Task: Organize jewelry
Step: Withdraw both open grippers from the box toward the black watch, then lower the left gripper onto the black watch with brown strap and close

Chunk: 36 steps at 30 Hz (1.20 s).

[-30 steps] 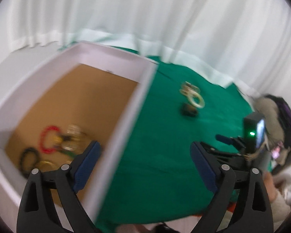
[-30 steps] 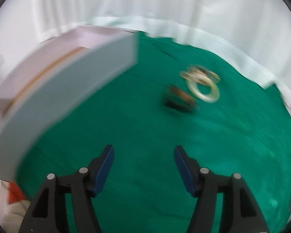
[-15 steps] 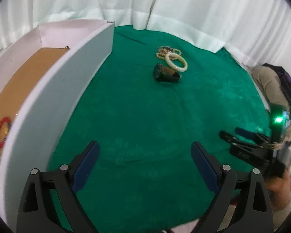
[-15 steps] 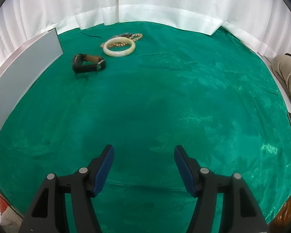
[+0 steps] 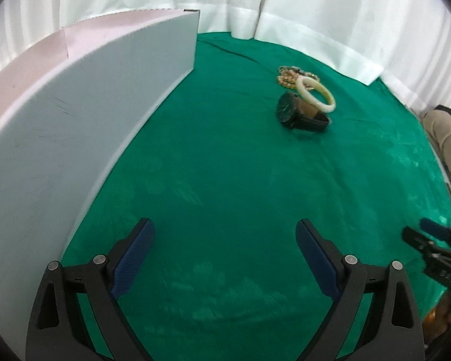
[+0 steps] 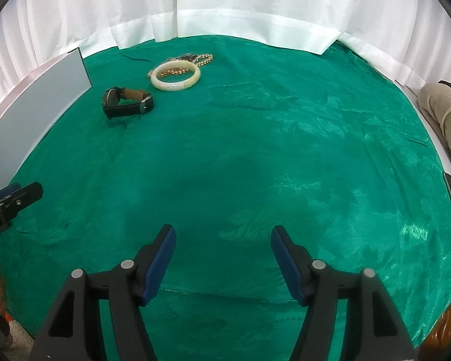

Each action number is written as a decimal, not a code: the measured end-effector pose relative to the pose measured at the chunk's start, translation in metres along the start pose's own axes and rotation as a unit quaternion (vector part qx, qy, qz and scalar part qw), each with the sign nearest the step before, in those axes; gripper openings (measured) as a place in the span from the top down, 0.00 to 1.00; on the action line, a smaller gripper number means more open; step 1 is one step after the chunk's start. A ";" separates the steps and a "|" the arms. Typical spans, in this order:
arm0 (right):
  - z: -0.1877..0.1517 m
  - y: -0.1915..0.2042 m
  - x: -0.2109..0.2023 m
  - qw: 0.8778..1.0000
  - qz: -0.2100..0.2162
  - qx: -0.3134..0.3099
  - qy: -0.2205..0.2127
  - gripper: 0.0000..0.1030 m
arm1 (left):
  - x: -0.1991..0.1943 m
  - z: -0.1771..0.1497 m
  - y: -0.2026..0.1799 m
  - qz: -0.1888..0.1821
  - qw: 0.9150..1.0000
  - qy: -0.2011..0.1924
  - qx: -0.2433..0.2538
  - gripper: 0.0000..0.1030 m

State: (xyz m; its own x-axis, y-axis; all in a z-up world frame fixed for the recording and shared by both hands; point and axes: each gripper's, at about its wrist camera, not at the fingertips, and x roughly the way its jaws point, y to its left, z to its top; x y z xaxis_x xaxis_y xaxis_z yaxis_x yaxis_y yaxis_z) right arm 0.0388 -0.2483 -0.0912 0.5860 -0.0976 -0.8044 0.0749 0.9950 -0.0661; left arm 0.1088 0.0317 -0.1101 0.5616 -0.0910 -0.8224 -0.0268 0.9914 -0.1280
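Green cloth [image 6: 255,150] is carrying a dark watch [image 6: 126,102], a cream bangle [image 6: 176,75] and gold beads [image 6: 204,58] clustered near the white box [image 5: 84,126]; left gripper [image 5: 224,237] and right gripper [image 6: 223,245] are hovering well apart from them, both spread and empty.

My left gripper [image 5: 225,240] hung with jaws wide apart above the green cloth-covered table [image 5: 225,165]. A tall white box wall [image 5: 84,126] stood at left. Far ahead a dark wristwatch with brown strap [image 5: 300,112] lay touching a cream bangle [image 5: 315,93], gold beads [image 5: 288,75] behind. My right gripper's tips [image 5: 430,240] showed at right.
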 end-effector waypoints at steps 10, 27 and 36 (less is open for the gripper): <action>0.006 -0.005 0.000 1.000 -0.006 0.006 -0.003 0.31 | 0.009 -0.006 -0.004 0.021 0.999 -0.016 0.030 0.03; -0.002 -0.015 0.018 1.000 -0.005 0.021 0.001 0.26 | 0.008 0.000 -0.016 0.006 0.998 0.037 0.041 0.01; -0.004 -0.014 0.018 1.000 -0.006 0.020 -0.011 0.24 | -0.026 0.078 -0.051 -0.104 0.994 0.042 0.004 0.01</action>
State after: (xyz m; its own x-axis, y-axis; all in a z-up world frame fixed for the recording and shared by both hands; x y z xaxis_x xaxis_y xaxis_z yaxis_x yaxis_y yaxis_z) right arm 0.0449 -0.2641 -0.1069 0.6027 -0.1111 -0.7902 0.1146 0.9920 -0.0520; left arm 0.1601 -0.0097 -0.0392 0.4835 -0.3009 -0.8220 0.0899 0.9512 -0.2952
